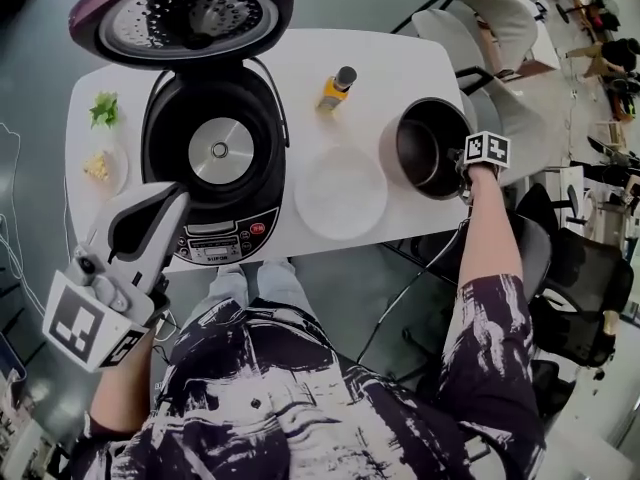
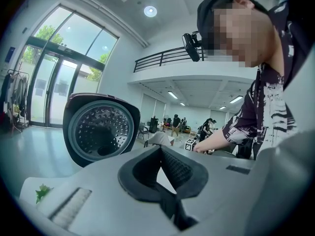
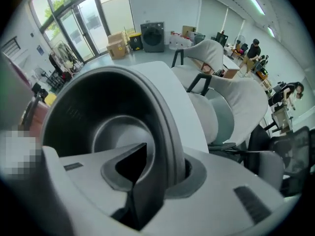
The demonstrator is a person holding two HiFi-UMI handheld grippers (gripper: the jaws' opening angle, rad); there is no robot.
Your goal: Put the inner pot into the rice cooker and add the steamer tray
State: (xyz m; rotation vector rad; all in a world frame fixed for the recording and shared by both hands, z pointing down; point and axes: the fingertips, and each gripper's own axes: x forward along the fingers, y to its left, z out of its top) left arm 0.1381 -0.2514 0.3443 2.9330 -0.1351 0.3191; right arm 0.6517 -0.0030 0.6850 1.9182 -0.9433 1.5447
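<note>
The open rice cooker stands at the table's left, its lid raised and its cavity empty. The dark inner pot sits at the table's right edge. My right gripper is shut on the pot's near rim; in the right gripper view the rim runs between the jaws of the right gripper. The white round steamer tray lies between cooker and pot. My left gripper hovers by the cooker's front left, shut on nothing. The left gripper faces the lid.
A yellow bottle with a dark cap stands behind the tray. Greens and a small dish of food lie at the table's left end. Chairs crowd the right side by the pot. The person's legs are under the table's near edge.
</note>
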